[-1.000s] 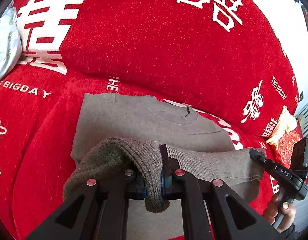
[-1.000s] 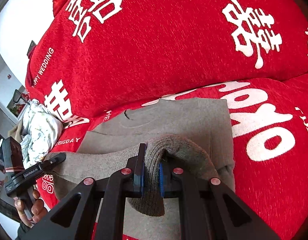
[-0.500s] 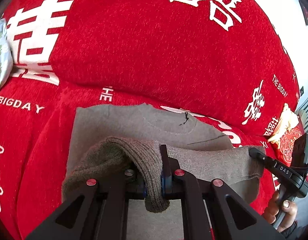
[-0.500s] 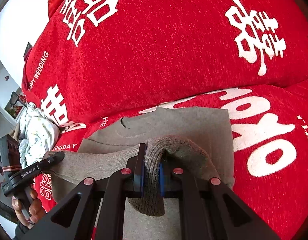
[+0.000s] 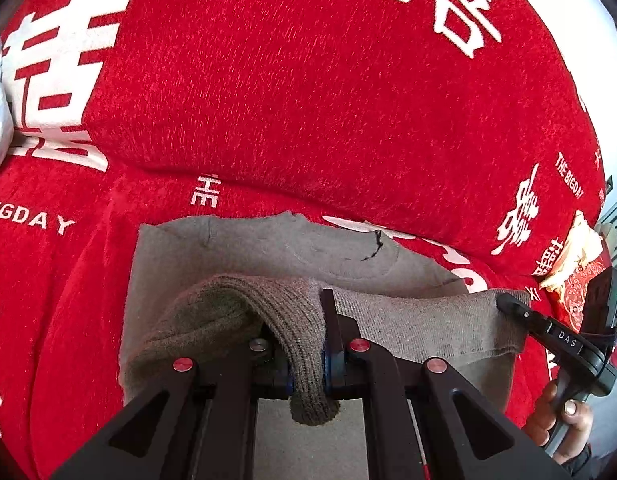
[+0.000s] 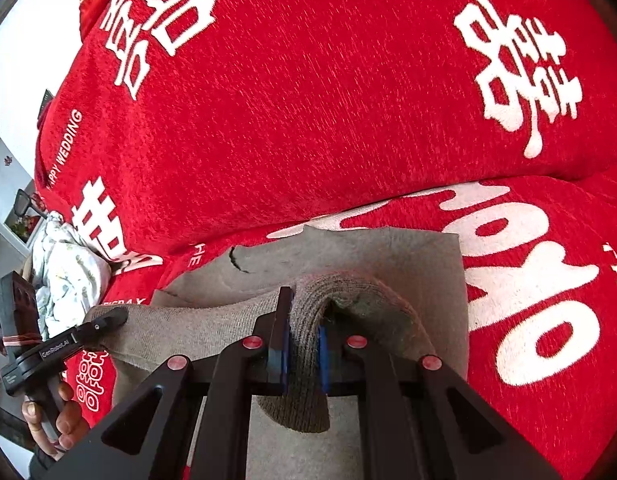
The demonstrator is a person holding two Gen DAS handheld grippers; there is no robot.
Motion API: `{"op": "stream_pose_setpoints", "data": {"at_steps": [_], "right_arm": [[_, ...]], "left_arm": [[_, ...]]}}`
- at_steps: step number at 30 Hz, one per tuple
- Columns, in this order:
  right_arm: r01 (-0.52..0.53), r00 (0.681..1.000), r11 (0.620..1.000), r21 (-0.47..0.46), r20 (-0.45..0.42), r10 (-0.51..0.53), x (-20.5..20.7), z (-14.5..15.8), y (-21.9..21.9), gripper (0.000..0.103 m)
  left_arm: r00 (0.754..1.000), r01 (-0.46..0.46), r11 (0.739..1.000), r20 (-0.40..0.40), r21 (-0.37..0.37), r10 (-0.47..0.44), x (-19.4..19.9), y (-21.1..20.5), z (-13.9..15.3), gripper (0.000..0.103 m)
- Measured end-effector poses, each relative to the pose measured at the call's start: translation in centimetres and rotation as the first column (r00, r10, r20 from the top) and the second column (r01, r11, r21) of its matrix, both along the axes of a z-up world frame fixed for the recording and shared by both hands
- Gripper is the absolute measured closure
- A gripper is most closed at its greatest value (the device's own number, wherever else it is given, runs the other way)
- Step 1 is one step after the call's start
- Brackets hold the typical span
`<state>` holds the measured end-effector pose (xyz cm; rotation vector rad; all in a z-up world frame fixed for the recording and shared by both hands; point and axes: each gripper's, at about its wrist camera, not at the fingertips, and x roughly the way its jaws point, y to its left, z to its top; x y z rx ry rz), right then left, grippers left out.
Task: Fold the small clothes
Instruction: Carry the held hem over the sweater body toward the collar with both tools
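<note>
While no container is in view, a red sofa cover (image 5: pixel 308 92) with white characters is seen ahead of and under both tools. On it, a grey knit top (image 5: pixel 268 248) is spread flat just ahead of the fingertips, neckline toward the backrest. Its near hem (image 5: pixel 408 320) is lifted and stretched as a band between the two tools, above the flat part.

Left gripper (image 5: pixel 308 356): jaws narrow, clamped on a bunched fold of the hem; cloth is draped over the left finger and hangs below the pads. Pitched down toward the seat.

Right gripper (image 6: pixel 302 356): jaws narrow, clamped on the hem's other end, with a loop of knit bulging over the right finger. Also pitched down.

From each view the other tool is seen off to the side, tip at the hem's far corner, held by a hand (image 5: pixel 564 412) low on the handle.

A pale floral cloth (image 6: pixel 68 276) is seen far left of the right tool.
</note>
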<state>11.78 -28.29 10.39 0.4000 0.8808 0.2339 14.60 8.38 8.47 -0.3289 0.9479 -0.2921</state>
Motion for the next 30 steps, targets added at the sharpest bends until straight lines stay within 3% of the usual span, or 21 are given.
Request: {"op": "stream_pose_setpoints", "data": {"at_steps": [4, 30], "right_arm": [[0.006, 1.0, 1.0, 0.006, -0.026, -0.006, 1.2, -1.1, -0.1, 0.091], [0.022, 0.989, 1.0, -0.021, -0.148, -0.025, 5.0, -6.5, -0.3, 0.091]], "left_arm": [[0.999, -0.005, 1.0, -0.032, -0.02, 0.004, 1.4, 0.2, -0.8, 0.093], [0.988, -0.014, 0.999, -0.154, 0.037, 0.019, 5.6, -0.3, -6.8, 0.092]]}}
